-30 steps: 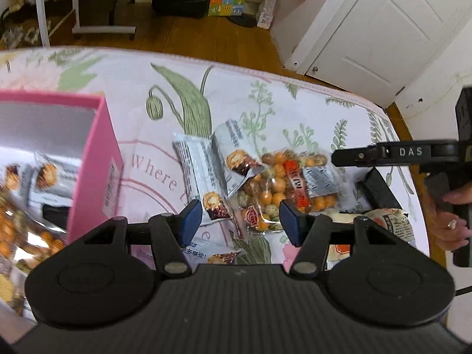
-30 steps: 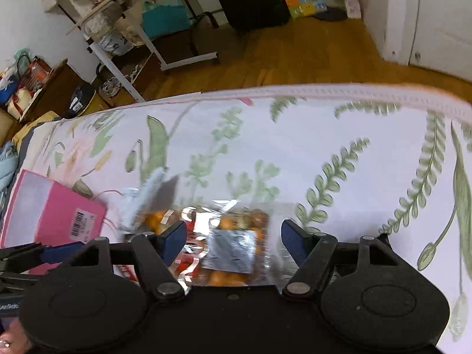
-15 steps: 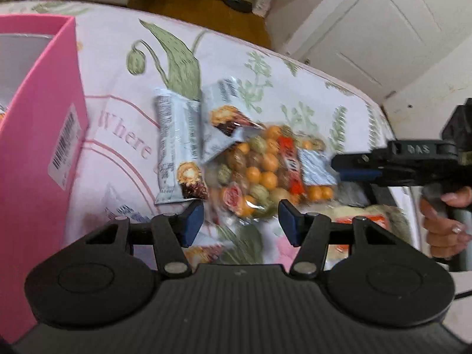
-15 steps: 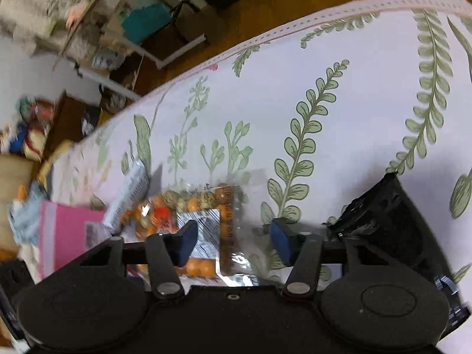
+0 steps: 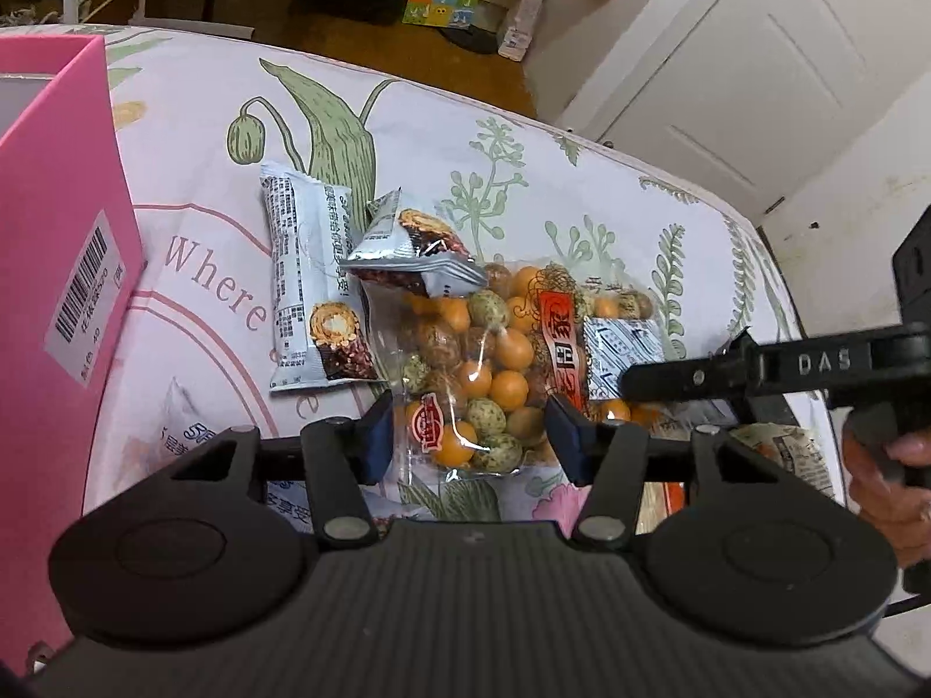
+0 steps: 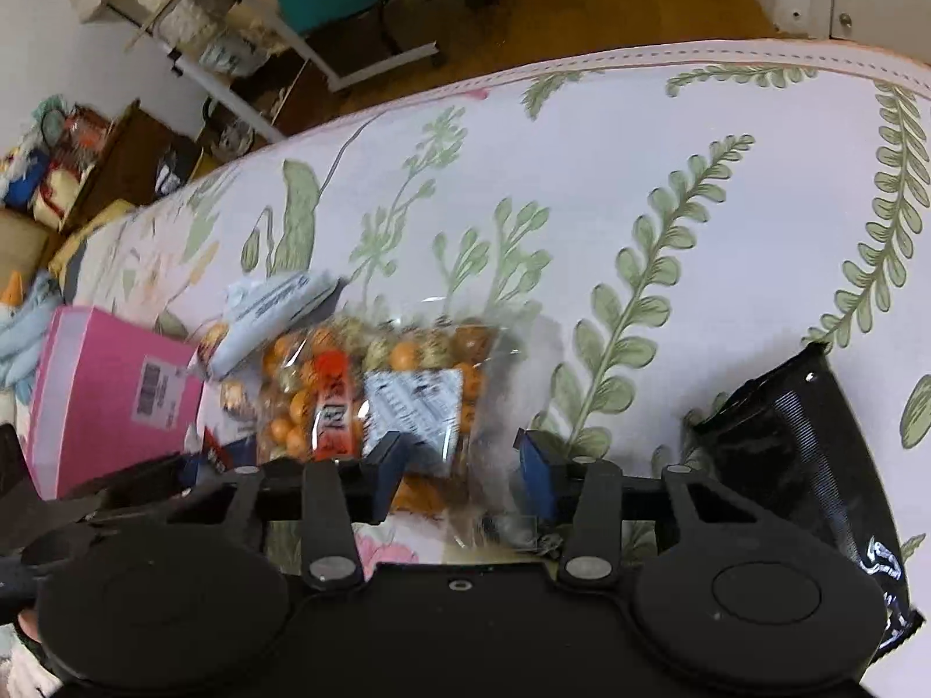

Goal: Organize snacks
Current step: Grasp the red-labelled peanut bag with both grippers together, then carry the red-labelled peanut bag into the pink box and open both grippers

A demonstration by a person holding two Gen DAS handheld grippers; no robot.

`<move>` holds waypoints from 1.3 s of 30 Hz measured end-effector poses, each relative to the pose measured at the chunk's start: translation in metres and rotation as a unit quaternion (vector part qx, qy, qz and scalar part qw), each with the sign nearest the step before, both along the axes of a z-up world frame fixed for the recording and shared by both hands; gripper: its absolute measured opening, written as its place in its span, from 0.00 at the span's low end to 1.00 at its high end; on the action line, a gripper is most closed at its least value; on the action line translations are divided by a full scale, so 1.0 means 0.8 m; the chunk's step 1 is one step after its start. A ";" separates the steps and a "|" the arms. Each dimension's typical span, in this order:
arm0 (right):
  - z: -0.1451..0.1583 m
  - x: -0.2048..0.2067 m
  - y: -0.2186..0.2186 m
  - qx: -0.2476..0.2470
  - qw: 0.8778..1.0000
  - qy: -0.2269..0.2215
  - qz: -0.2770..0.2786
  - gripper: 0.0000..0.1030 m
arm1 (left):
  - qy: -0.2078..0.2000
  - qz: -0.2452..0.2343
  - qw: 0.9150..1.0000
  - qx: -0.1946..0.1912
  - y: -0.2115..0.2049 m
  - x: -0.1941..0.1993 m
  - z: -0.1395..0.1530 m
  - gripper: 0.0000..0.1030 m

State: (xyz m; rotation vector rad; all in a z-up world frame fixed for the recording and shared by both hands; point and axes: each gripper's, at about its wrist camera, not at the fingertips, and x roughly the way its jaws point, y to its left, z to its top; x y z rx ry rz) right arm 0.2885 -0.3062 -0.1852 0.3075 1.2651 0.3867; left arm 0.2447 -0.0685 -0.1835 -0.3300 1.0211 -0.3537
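A clear bag of orange and speckled coated nuts point(image 5: 489, 360) lies on the floral cloth, with a red label and a white sticker. My left gripper point(image 5: 471, 436) hangs low over the bag's near end. Its jaws are closing a little, one pad either side of the bag, and neither visibly presses. From the other side, my right gripper point(image 6: 459, 465) straddles the clear edge of the same bag point(image 6: 372, 384); its jaws are closing, with the film loose between them. One of its black fingers point(image 5: 669, 372) reaches over the white sticker.
A pink box point(image 5: 58, 232) stands at the left. A long grey bar wrapper point(image 5: 308, 291) and a small grey packet point(image 5: 413, 250) lie against the bag. A black pouch point(image 6: 797, 453) sits to the right, and further packets point(image 5: 780, 448) lie near a hand.
Both grippers have come down closer to the bag of nuts. The right jaws have narrowed markedly around the bag's edge, and the left jaws only slightly.
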 end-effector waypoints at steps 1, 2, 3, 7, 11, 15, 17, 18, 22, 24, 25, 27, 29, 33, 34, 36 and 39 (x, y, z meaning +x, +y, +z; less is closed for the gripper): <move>0.002 -0.002 0.009 -0.018 1.000 -0.008 0.010 0.47 | -0.001 -0.003 1.000 0.007 -0.003 0.000 0.000 0.51; 0.004 -0.003 0.016 -0.036 0.999 -0.016 0.021 0.47 | -0.002 -0.005 1.000 0.012 -0.004 0.000 0.000 0.51; 0.005 -0.003 0.023 -0.051 0.998 -0.022 0.028 0.47 | -0.001 -0.007 1.000 0.016 -0.006 0.001 0.000 0.51; 0.006 -0.001 0.034 -0.081 0.996 -0.021 0.026 0.49 | -0.003 -0.017 1.000 0.015 -0.006 0.005 -0.009 0.55; 0.014 -0.009 0.045 -0.098 0.994 -0.030 0.032 0.47 | -0.014 -0.038 0.999 0.028 -0.013 -0.002 -0.005 0.56; 0.028 -0.023 0.052 -0.100 0.993 -0.040 0.040 0.40 | -0.004 -0.064 0.998 0.010 -0.009 -0.007 0.005 0.55; 0.031 -0.029 0.052 -0.101 0.994 -0.037 0.037 0.40 | -0.006 -0.070 0.997 0.018 -0.012 -0.012 0.011 0.55; 0.033 -0.033 0.051 -0.099 0.994 -0.036 0.031 0.40 | -0.007 -0.071 0.997 0.021 -0.014 -0.016 0.013 0.55; 0.041 -0.048 0.052 -0.090 0.995 -0.036 0.024 0.40 | -0.012 -0.077 0.996 0.041 -0.015 -0.030 0.026 0.55; 0.046 -0.058 0.054 -0.086 0.996 -0.031 0.019 0.40 | -0.010 -0.080 0.996 0.048 -0.014 -0.038 0.034 0.55; 0.048 -0.064 0.056 -0.086 0.996 -0.030 0.015 0.40 | -0.007 -0.084 0.995 0.053 -0.014 -0.042 0.037 0.55; 0.051 -0.079 0.062 -0.094 0.995 -0.024 0.010 0.40 | 0.004 -0.089 0.994 0.062 -0.015 -0.049 0.042 0.55; 0.058 -0.094 0.072 -0.110 0.993 -0.018 0.025 0.41 | 0.019 -0.088 0.994 0.061 -0.014 -0.060 0.044 0.55; 0.079 -0.116 0.083 -0.118 0.992 -0.018 0.044 0.40 | 0.032 -0.072 0.996 0.035 0.003 -0.088 0.052 0.55; 0.084 -0.121 0.084 -0.115 0.992 -0.018 0.047 0.39 | 0.029 -0.071 0.996 0.036 0.005 -0.095 0.057 0.55; 0.092 -0.131 0.087 -0.110 0.993 -0.018 0.050 0.39 | 0.021 -0.073 0.996 0.043 0.011 -0.110 0.070 0.55; 0.109 -0.150 0.095 -0.099 0.993 -0.020 0.054 0.39 | 0.017 -0.072 0.996 0.047 0.020 -0.128 0.087 0.55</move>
